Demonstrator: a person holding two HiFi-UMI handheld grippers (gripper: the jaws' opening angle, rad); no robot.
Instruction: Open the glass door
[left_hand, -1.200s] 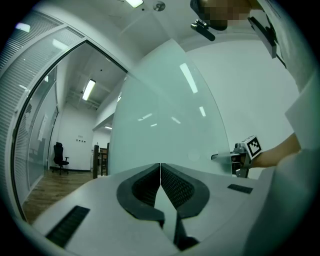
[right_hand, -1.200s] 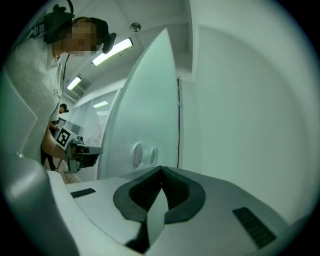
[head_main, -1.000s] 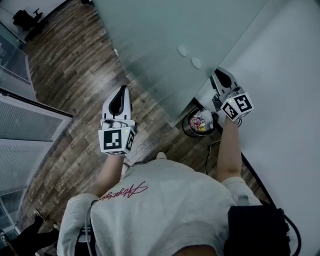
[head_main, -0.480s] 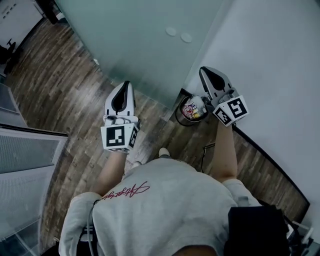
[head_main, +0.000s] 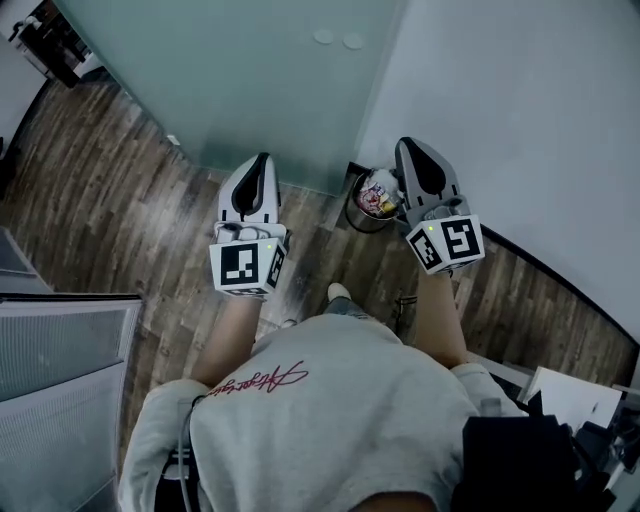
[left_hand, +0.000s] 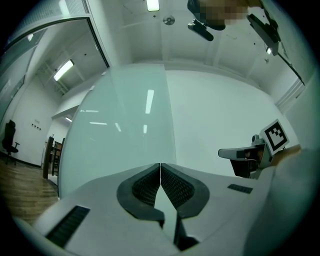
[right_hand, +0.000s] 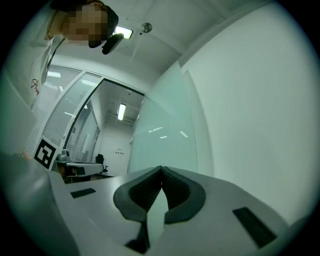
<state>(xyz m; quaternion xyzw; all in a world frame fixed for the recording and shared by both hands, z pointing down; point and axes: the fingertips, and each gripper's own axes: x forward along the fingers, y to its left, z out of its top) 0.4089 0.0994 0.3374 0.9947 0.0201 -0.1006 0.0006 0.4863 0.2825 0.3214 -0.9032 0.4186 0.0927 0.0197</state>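
The frosted glass door (head_main: 250, 70) stands ahead of me, with two round fittings (head_main: 338, 39) near its right edge beside the white wall (head_main: 520, 110). My left gripper (head_main: 262, 160) is shut and empty, pointing at the lower part of the door without touching it. My right gripper (head_main: 408, 146) is also shut and empty, held in the air short of the wall, to the right of the door's edge. In the left gripper view the shut left gripper (left_hand: 160, 165) faces the glass door (left_hand: 120, 125). In the right gripper view the shut right gripper (right_hand: 161, 169) faces the door (right_hand: 165, 125).
A small waste bin (head_main: 372, 198) with rubbish stands on the wood floor (head_main: 110, 200) at the foot of the door's right edge, between the two grippers. A ribbed panel (head_main: 60, 370) is at lower left. An office room with a chair (right_hand: 100, 160) shows past the door.
The view has swung, so the door now sits higher and squarer ahead. My right gripper has come away from the door's edge at the wall and now hangs above the bin. The left gripper shifted slightly.
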